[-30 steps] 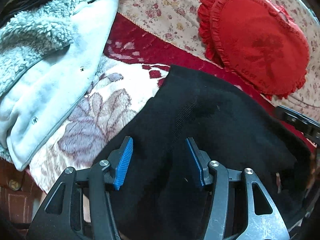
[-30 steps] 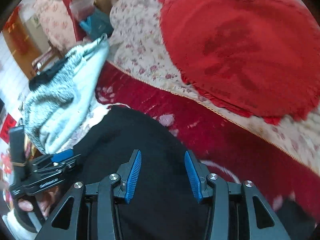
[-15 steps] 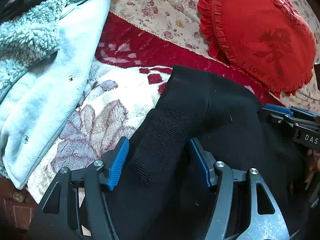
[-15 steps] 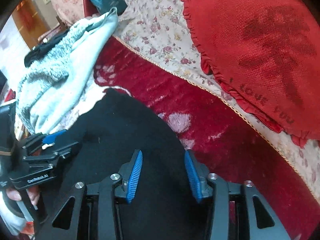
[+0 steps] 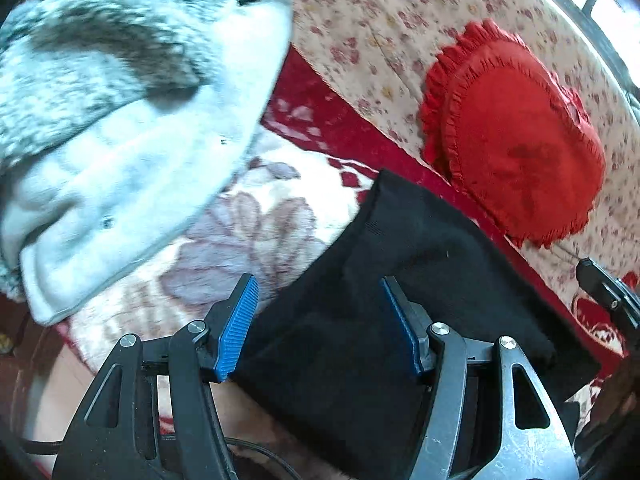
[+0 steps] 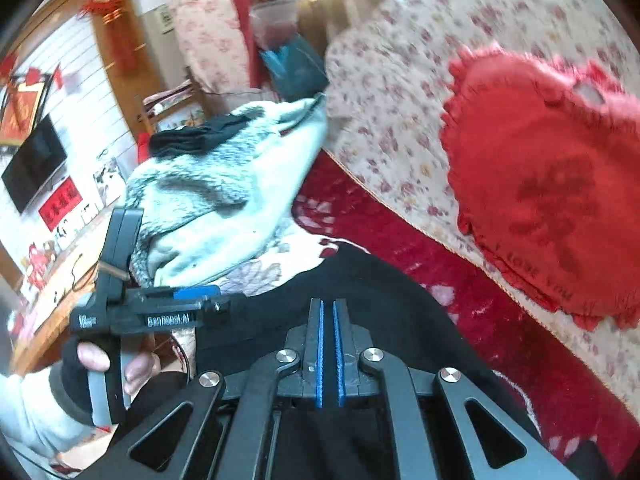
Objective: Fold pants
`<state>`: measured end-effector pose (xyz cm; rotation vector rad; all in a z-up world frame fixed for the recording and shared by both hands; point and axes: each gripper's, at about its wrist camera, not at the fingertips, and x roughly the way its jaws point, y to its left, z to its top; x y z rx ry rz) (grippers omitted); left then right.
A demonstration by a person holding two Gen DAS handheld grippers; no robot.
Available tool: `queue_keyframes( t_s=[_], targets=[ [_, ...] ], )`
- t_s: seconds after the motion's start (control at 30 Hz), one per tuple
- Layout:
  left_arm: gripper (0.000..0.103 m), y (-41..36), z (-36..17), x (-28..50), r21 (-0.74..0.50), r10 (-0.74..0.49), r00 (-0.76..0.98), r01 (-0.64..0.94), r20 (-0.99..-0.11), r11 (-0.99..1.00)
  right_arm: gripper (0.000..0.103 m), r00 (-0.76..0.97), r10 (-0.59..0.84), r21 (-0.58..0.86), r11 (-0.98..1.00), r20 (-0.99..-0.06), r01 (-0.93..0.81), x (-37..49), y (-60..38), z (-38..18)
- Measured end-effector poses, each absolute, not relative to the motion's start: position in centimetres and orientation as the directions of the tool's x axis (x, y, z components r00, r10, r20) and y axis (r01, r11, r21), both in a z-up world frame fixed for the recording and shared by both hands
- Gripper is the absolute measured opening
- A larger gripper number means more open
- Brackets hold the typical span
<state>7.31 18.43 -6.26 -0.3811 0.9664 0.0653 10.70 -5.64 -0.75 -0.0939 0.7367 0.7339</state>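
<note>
My left hand-held gripper (image 5: 320,320) hangs with its jaws wide over the black pants (image 5: 400,280), which lie folded on the red floral blanket (image 5: 260,216) near the heart-shaped cushion (image 5: 516,140), while my right hand-held gripper (image 6: 328,344) is pressed narrow, nothing visibly between its pads.

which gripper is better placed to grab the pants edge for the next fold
Left. The left gripper is open, its fingers straddling the black pants. The right gripper is shut above them.
</note>
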Motion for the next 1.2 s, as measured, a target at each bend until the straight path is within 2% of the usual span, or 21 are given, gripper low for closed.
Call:
queue_keyframes(
  t_s=[0.07,0.13,0.2,0.23,0.27,0.53,0.63,0.9,1.1,1.13,1.2],
  targets=[
    [0.062,18.2,-6.2,7.2,-0.275,-0.112,0.563,-0.213,-0.819,0.938,0.004,0.556,0.533,0.141,0.79,-0.638,-0.596,11.6,-6.1,-1.1],
    [0.062,17.8,-6.1,7.0,-0.269,-0.115,0.564,-0.197,-0.818,0.943,0.008,0.535,0.507,0.166,0.812,-0.676,-0.56,13.3,-6.7,-1.7],
    [0.062,17.0,-6.1,7.1,-0.267,-0.127,0.56,-0.175,-0.819,0.948,0.024,0.532,0.455,0.137,0.836,-0.714,-0.531,14.8,-7.0,-2.8],
    [0.062,16.7,-6.1,7.2,-0.266,-0.132,0.558,-0.166,-0.82,0.95,0.037,0.526,0.443,0.13,0.84,-0.726,-0.527,15.5,-7.3,-3.3],
    [0.062,16.2,-6.3,7.5,-0.261,-0.133,0.554,-0.158,-0.822,0.952,0.039,0.516,0.44,0.136,0.841,-0.735,-0.523,16.2,-7.5,-3.8],
    [0.062,14.6,-7.5,12.2,-0.198,-0.129,0.506,-0.084,-0.853,0.977,0.04,0.421,0.399,0.145,0.843,-0.815,-0.518,20.2,-8.8,-7.7],
    [0.062,14.6,-7.9,15.1,-0.185,-0.138,0.483,-0.051,-0.865,0.981,0.041,0.409,0.402,0.149,0.838,-0.819,-0.524,20.6,-9.5,-8.3],
    [0.062,14.6,-10.0,21.4,-0.265,-0.243,0.391,-0.003,-0.888,0.964,0.045,0.394,0.425,0.178,0.83,-0.815,-0.528,21.3,-11.0,-9.0],
    [0.062,12.1,-10.0,23.9,-0.248,-0.246,0.363,0.041,-0.899,0.968,0.046,0.371,0.452,0.215,0.82,-0.811,-0.53,22.0,-11.7,-9.6],
    [0.063,11.8,-10.0,24.1,-0.245,-0.246,0.36,0.048,-0.9,0.968,0.046,0.36,0.459,0.224,0.815,-0.812,-0.534,22.1,-11.6,-9.8],
    [0.071,11.3,-10.1,24.5,-0.243,-0.251,0.341,0.066,-0.906,0.968,0.046,0.339,0.464,0.229,0.804,-0.819,-0.548,22.1,-11.2,-10.3]
  ],
)
